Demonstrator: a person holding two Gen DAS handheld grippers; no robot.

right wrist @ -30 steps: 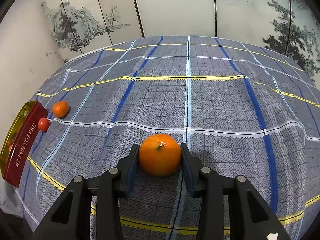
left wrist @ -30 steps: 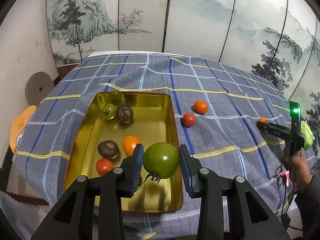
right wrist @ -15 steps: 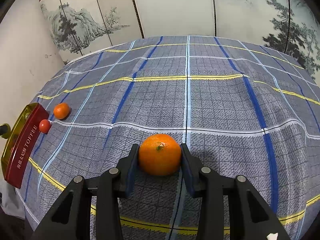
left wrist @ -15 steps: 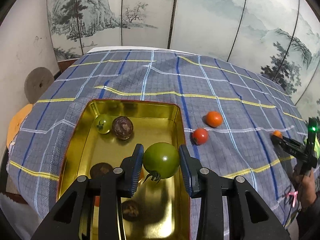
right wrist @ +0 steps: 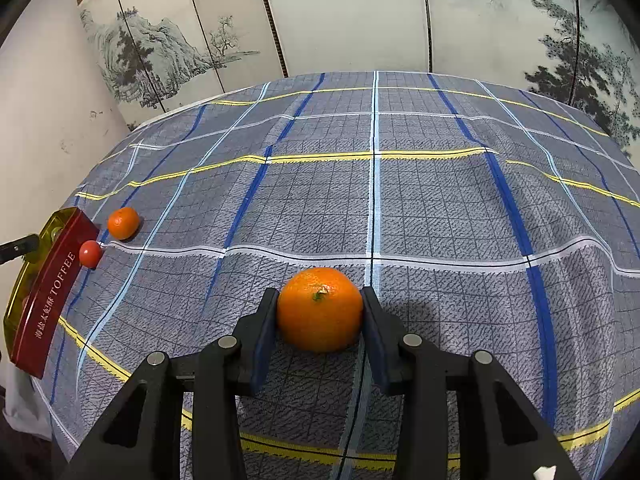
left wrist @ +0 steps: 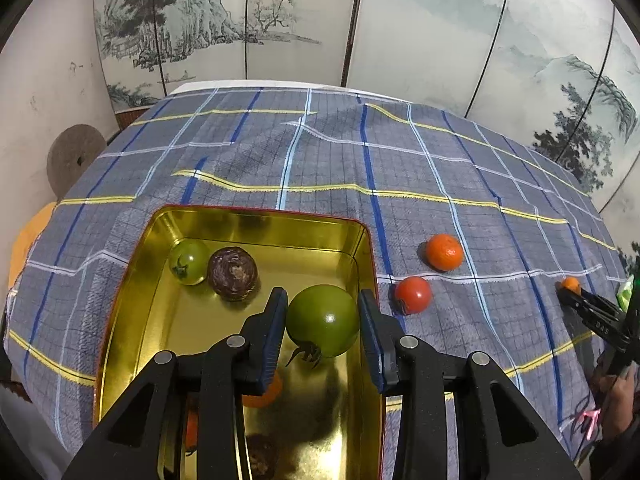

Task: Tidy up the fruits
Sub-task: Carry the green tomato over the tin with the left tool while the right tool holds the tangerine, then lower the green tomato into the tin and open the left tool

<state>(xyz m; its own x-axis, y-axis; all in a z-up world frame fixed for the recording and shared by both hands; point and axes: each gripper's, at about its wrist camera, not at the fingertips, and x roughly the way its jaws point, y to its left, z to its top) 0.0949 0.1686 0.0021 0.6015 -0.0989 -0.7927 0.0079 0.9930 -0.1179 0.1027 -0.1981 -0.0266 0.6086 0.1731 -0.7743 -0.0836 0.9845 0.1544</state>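
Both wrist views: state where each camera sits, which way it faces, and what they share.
Left wrist: on the left gripper, looking along its fingers down into the gold tin; the green tomato sits between them.
Right wrist: on the right gripper, looking low across the plaid cloth; its fingers flank an orange.
Shared: tin, small orange, red tomato.

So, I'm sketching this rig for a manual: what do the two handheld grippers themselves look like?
Both match: the left gripper and right gripper are matte black plastic with angular, triangular cut-out arms, round silver pivot bolts and dark blue ribbed pads on the fingers. From the left wrist view, the right one shows white lettering on its side and a green part behind it.
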